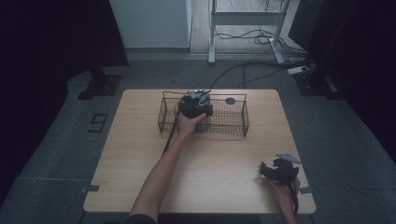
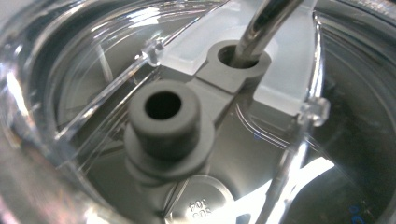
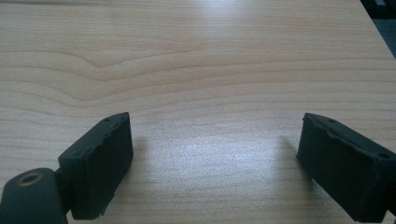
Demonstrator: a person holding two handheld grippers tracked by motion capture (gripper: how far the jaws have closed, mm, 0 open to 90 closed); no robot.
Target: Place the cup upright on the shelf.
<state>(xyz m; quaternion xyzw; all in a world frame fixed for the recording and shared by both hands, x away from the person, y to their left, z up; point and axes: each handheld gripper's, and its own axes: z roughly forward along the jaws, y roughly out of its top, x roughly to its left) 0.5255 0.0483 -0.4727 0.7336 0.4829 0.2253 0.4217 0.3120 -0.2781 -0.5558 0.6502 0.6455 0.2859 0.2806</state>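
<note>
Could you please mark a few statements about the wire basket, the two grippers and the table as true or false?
1. The left gripper is over the wire basket. True.
2. The right gripper holds a cup between its jaws. False: its jaws stand wide apart with only bare wooden table between them.
3. The basket stands at the table's near edge. False: it stands toward the far edge.
4. The left gripper view shows a clear lid with a grey spout and a metal straw through a hole. True.
</note>
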